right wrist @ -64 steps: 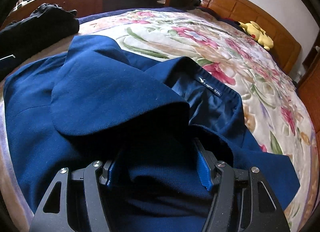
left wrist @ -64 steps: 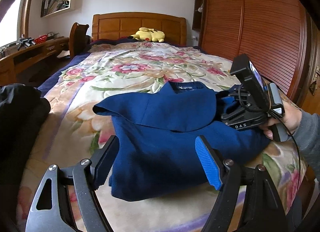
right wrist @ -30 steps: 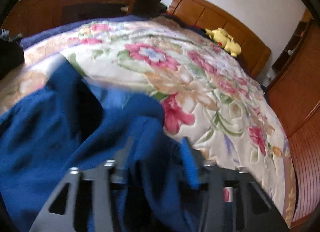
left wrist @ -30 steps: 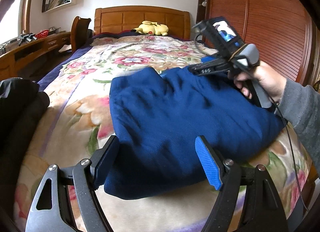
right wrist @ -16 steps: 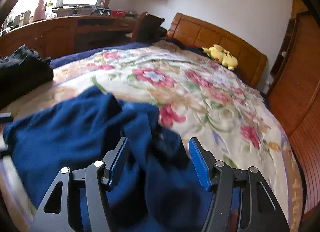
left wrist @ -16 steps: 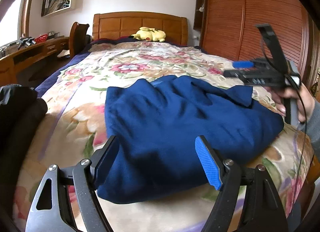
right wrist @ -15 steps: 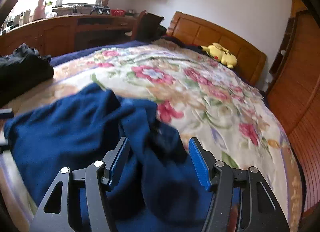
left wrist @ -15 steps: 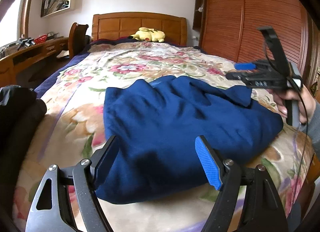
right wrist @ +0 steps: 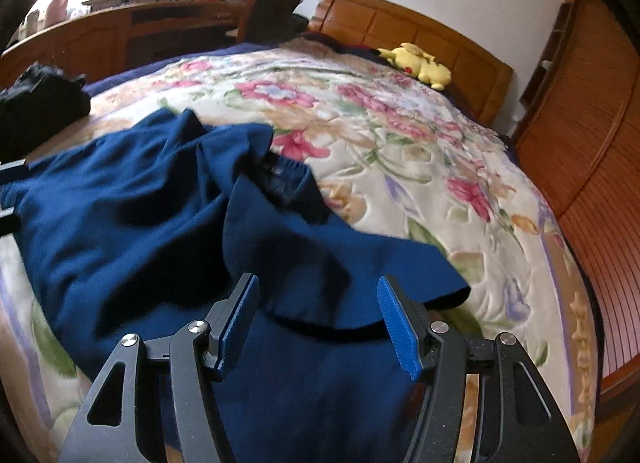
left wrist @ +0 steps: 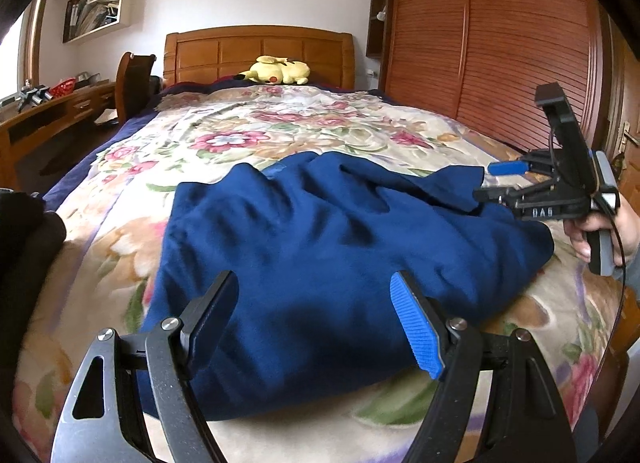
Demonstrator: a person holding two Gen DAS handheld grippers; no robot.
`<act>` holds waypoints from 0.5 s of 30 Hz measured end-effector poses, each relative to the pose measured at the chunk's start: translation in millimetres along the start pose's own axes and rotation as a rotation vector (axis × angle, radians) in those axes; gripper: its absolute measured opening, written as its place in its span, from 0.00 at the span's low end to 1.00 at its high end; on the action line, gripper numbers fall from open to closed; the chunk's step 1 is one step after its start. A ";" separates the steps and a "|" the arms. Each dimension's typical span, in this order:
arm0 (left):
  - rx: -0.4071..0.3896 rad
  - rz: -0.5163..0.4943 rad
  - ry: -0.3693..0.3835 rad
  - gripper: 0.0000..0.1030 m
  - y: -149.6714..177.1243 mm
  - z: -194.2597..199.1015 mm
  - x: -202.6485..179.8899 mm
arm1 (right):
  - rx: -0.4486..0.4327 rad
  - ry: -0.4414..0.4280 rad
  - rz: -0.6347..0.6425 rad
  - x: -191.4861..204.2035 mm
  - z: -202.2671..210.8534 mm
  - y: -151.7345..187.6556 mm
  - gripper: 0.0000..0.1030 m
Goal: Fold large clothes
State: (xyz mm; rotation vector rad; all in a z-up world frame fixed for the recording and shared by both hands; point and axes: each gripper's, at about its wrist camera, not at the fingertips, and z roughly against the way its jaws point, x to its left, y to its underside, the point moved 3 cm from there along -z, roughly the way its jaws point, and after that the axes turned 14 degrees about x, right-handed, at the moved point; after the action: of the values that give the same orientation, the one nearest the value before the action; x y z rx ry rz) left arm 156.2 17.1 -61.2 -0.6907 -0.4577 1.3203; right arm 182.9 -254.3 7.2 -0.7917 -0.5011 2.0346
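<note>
Blue garment (left wrist: 340, 247) rumpled on bed (left wrist: 280, 131), label (right wrist: 277, 171) blurred, unreadable

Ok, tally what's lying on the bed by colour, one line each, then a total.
Blue: 1, the blue garment
Black: 1, the black clothing pile at the bed's edge
Yellow: 1, the yellow plush toy by the headboard
Total: 3

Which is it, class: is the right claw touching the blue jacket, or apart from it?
Apart. In the left wrist view the right claw hangs open just above the blue jacket, and the floral bedspread shows between its fingers.
</note>
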 end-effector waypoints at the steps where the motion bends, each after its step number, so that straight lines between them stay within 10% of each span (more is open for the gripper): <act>1: 0.003 -0.003 -0.005 0.77 -0.4 -1.4 -1.0 | 0.008 -0.001 0.014 3.1 -1.8 0.4 0.62; 15: 0.015 -0.001 -0.018 0.77 2.0 -2.3 1.2 | 0.109 0.101 0.092 4.4 -38.1 -11.1 0.61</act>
State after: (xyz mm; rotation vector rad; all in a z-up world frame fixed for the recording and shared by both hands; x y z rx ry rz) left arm 156.6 18.0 -64.3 -0.6660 -0.4624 1.3285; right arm 214.1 -242.6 -14.9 -0.8602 -0.2994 2.0749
